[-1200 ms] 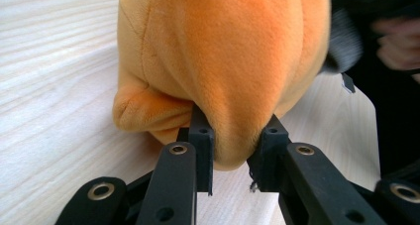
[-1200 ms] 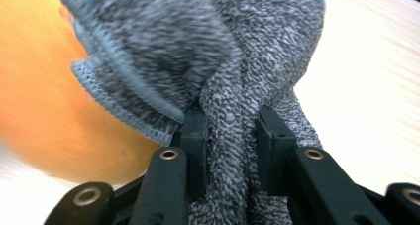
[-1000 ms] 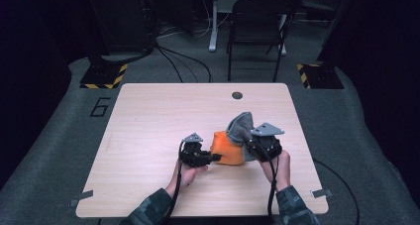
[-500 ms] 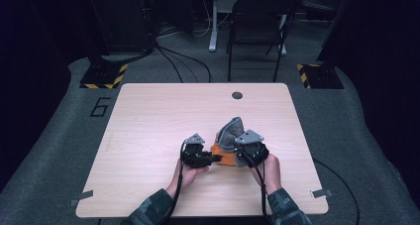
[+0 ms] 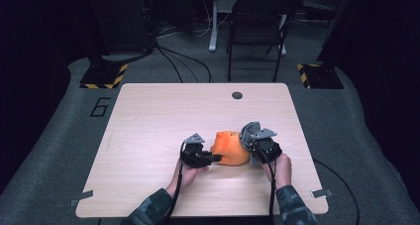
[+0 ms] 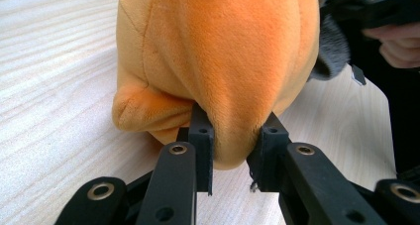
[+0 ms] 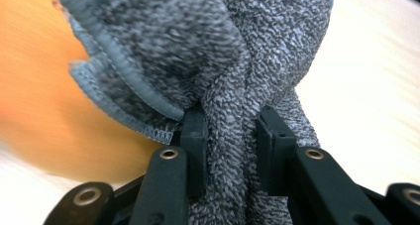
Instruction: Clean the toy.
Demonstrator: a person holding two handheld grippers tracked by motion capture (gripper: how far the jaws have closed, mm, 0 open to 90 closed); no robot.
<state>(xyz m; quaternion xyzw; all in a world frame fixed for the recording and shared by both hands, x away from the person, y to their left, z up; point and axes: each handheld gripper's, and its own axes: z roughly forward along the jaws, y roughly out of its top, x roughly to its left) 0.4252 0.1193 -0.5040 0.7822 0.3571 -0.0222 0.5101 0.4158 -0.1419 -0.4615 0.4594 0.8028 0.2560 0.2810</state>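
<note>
Presently, left hand-held gripper (image 5: 214,158): jaws drawn close and clenched on a fold of the orange plush toy (image 5: 230,147), as the left gripper view shows, with the pads pressing into the soft fabric at the toy's near lower edge (image 6: 233,76). The gripper lies low and roughly level, pointing to the right across the surface. Left hand (image 5: 190,171) wraps its rear; the forearm comes in from the bottom edge in a patterned sleeve (image 5: 151,210).

Right hand-held gripper (image 5: 250,144): jaws likewise nearly closed, grasping a bunched strand of grey towel (image 7: 247,61); the terry cloth is pinched between the pads and fans out above them, a stitched hem showing on its left side. In the high view this gripper sits against the toy's right side, grey plate uppermost, with the towel (image 5: 249,130) rising just beyond it. Right hand (image 5: 282,168) holds it from behind, forearm angled in from the lower edge, cable trailing back along the arm.

Plush toy: rests on the wooden surface (image 5: 163,116), near the front, between the two grippers and touching both. Towel: pressed against the toy's right flank.

Surface, further out: small dark round disc (image 5: 237,95) near the far edge. Beyond: folding chair (image 5: 257,31) on the floor.
</note>
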